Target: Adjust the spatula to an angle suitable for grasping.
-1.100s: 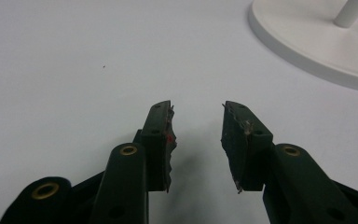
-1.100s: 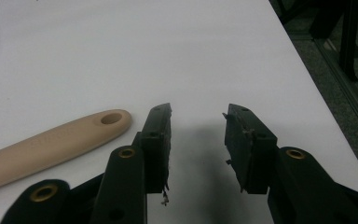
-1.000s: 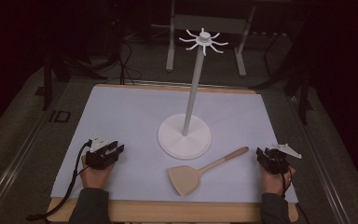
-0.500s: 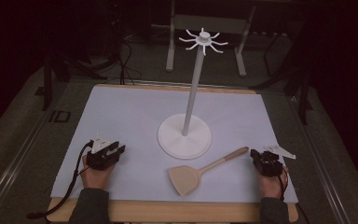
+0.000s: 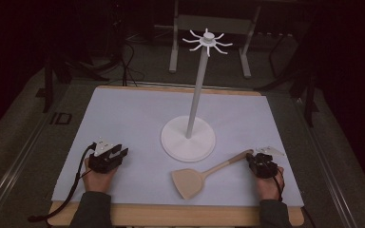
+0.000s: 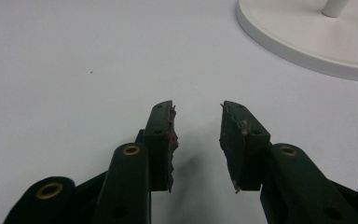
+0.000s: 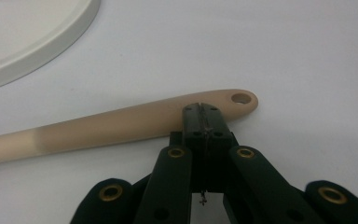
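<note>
Looking down from the high view, I see the wooden spatula [image 5: 204, 172] lying flat at lower centre on the white mat [image 5: 123, 118], blade toward me, handle end at my right gripper [image 5: 255, 160]. I judge it light, stiff and smooth. The utensil stand [image 5: 188, 137] sits just above it; the mat's lower edge is near, with open room to the left, where my left gripper [image 5: 116, 153] rests.

Left gripper view: jaws parted and empty over bare mat; the stand's base is at upper right.

Right gripper view: jaws have just been closing and stand pressed together, nothing between them, their tips at the handle near its hanging hole [image 7: 240, 98]. I would grip just short of that hole.
</note>
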